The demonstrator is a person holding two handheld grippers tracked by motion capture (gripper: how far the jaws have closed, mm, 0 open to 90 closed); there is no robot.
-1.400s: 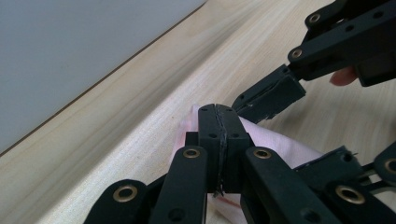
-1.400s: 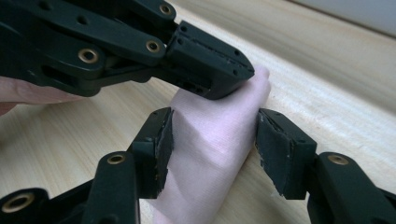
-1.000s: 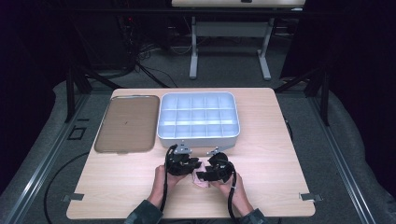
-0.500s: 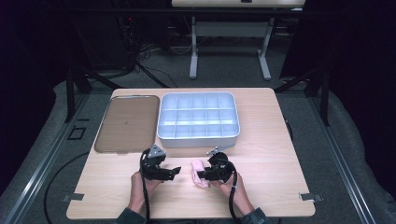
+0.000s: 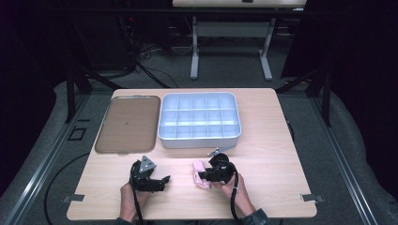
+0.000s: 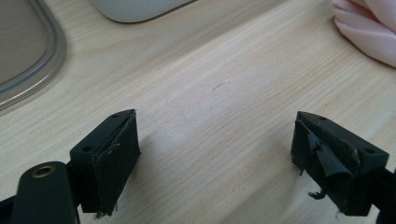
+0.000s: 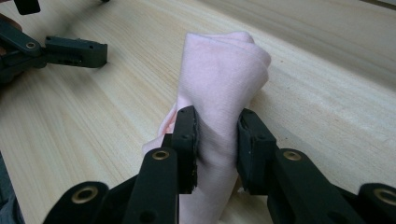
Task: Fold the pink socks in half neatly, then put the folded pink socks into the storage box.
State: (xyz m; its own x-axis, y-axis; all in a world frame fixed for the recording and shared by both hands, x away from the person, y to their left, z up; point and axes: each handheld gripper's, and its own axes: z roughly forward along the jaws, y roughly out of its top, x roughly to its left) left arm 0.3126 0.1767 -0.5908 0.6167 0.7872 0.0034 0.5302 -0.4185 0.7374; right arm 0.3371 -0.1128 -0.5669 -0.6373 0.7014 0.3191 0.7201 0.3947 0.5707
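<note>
Overhead, a pale wooden table [image 5: 263, 122] stands on grey carpet in a dark room, with cables and the legs of a second table behind it; at the left of the top lies a flat brown tray [image 5: 123, 124] with nothing on it, and just beside it, to the right, a white divided box [image 5: 199, 140] whose compartments look bare; nearer the person, the left gripper [image 5: 162, 180] hangs over bare wood, its jaws well apart after just opening, nothing between them; to its right the right gripper [image 5: 201, 177] is clamped on a folded pink cloth [image 5: 202, 169], its jaws having just tightened on it; the right gripper view shows the pads [image 7: 187, 135] pinching the cloth's fold, its top standing up above them; the left gripper view catches the cloth's edge at its upper right corner, apart from the jaws.
</note>
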